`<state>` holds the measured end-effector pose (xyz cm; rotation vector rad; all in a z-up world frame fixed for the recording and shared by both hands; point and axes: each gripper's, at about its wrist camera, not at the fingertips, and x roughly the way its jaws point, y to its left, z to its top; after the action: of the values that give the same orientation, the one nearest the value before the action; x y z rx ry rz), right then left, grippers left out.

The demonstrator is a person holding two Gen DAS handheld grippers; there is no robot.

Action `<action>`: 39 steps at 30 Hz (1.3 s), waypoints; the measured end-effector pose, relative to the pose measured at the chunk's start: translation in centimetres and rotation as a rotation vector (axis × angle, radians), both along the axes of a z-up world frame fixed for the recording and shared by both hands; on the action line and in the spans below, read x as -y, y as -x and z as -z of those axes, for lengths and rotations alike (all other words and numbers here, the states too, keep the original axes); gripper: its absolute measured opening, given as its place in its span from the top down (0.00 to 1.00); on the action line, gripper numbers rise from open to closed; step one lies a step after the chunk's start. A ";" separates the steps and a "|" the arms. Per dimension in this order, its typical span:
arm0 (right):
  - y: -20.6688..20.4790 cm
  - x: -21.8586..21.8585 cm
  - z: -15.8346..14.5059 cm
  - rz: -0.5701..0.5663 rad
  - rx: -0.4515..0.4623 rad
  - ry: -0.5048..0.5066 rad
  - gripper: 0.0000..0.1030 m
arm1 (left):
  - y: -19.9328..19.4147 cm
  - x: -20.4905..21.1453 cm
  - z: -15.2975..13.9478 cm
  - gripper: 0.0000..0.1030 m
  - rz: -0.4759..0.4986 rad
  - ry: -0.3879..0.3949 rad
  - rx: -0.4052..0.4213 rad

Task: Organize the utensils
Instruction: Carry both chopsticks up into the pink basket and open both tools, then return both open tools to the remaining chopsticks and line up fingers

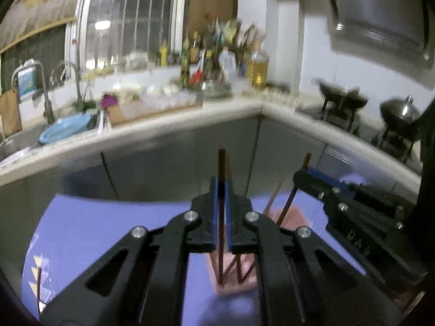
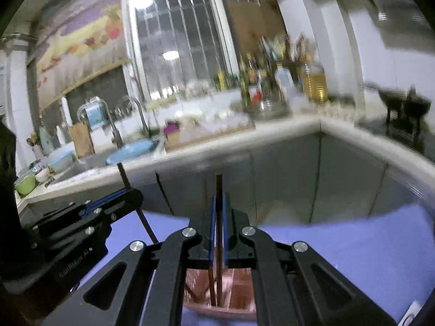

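My left gripper (image 1: 221, 182) is shut on a dark brown chopstick (image 1: 221, 163) that stands upright, its lower end down in a pink holder (image 1: 233, 279) on the purple mat (image 1: 95, 231). Other chopsticks (image 1: 285, 209) lean in the holder. My right gripper (image 2: 218, 199) is shut on another brown chopstick (image 2: 218, 187), also upright with its lower end in the pink holder (image 2: 239, 296). Each gripper shows in the other's view: the right one (image 1: 301, 175) at right, the left one (image 2: 130, 193) at left, both gripping chopsticks.
A kitchen counter (image 1: 190, 125) runs behind, with a sink, taps, a blue plate (image 1: 65, 129), bottles (image 1: 255, 68) and a wok on a stove (image 1: 342, 100). Grey cabinet doors (image 1: 176, 160) stand just beyond the mat. One loose chopstick (image 1: 39, 285) lies at the mat's left edge.
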<state>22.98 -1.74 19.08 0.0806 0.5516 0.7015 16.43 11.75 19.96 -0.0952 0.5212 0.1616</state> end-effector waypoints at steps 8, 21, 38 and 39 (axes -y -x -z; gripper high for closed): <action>2.9 2.6 -2.4 -0.002 -0.011 -0.098 0.69 | 3.3 0.1 -0.8 0.80 -0.025 0.035 0.009; 13.8 9.0 5.9 -0.059 -0.124 0.028 0.67 | 14.1 3.3 5.3 0.76 0.038 0.075 -0.081; 26.2 11.6 18.1 -0.270 -0.346 0.230 0.75 | 18.0 8.0 18.5 0.77 0.188 0.161 -0.425; 26.8 11.4 18.3 -0.284 -0.344 0.251 0.75 | 18.2 8.0 18.6 0.77 0.185 0.165 -0.427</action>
<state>-3.80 -13.12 0.81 -0.1164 0.9897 0.8958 -1.77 3.79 1.33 -0.1739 0.9650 -0.0455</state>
